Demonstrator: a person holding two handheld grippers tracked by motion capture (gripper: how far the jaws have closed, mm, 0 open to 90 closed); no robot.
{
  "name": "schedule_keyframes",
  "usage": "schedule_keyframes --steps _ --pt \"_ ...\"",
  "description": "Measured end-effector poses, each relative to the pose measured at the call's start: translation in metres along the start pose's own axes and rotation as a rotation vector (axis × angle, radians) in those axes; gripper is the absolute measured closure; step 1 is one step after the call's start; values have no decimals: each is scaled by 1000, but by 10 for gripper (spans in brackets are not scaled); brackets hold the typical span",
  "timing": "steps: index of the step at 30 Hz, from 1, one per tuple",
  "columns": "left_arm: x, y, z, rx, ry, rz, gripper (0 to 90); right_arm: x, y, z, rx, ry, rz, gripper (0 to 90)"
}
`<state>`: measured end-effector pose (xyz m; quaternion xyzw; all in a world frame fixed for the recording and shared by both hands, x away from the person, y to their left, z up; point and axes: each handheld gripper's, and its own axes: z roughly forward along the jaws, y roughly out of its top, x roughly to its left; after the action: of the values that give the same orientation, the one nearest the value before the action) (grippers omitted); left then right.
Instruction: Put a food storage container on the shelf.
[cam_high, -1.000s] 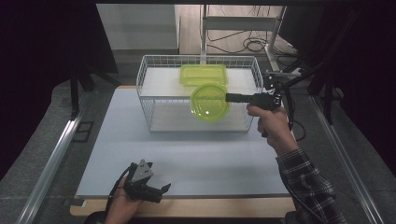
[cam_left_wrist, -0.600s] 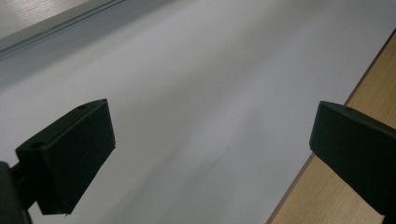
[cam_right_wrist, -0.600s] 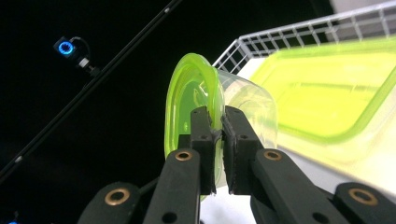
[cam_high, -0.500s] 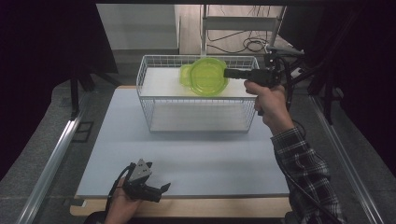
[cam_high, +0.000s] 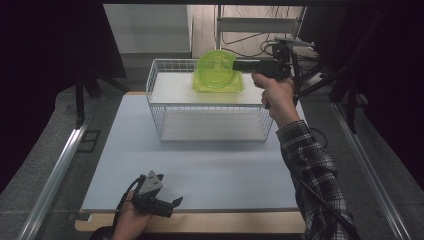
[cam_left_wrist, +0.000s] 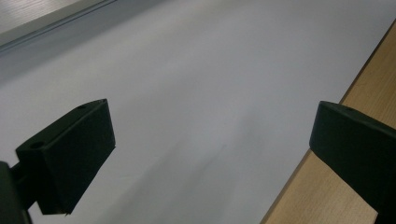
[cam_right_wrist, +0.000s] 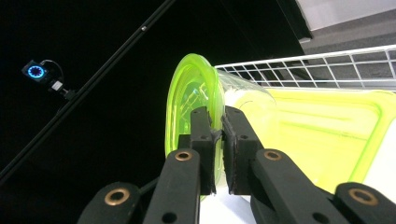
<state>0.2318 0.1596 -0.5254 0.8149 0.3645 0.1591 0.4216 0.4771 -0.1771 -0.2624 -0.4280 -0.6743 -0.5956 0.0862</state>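
A round translucent green plate stands nearly on edge above the far end of the white wire basket. My right gripper is shut on its rim from the right. In the right gripper view the two jaws pinch the plate's edge. A green rectangular container lies inside the basket at the back, just under the plate, and appears again beyond the jaws. My left gripper rests open near the table's front edge, nothing between its jaws.
A pale grey mat covers the table, with a wooden strip along its front edge. Metal rails run down both sides of the table. Cables and a stand sit behind the basket at the right.
My right gripper has carried the green plate up and away, from over the basket's middle to its far end, tipping it more upright. The left gripper has stayed put.
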Motion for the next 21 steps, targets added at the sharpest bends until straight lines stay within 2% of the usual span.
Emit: schedule_keyframes --steps 6,12,13,14,16,17,21 --pt "-1 0 1 12 4 9 0 -6 1 9 13 0 23 832" --pt "-2 0 1 21 8 18 1 -5 2 12 12 -46 9 814" --pt "-2 0 2 25 9 20 0 -2 3 13 13 -108 -30 801" --pt "-2 0 2 25 9 20 1 -2 3 13 13 -108 -30 801" --pt "-2 0 2 28 10 23 1 1 3 14 16 -149 -55 787" --pt "-3 0 3 32 11 26 0 1 3 14 17 -195 -69 763" --pt "-3 0 3 39 10 30 1 -1 3 16 5 -233 -72 732"
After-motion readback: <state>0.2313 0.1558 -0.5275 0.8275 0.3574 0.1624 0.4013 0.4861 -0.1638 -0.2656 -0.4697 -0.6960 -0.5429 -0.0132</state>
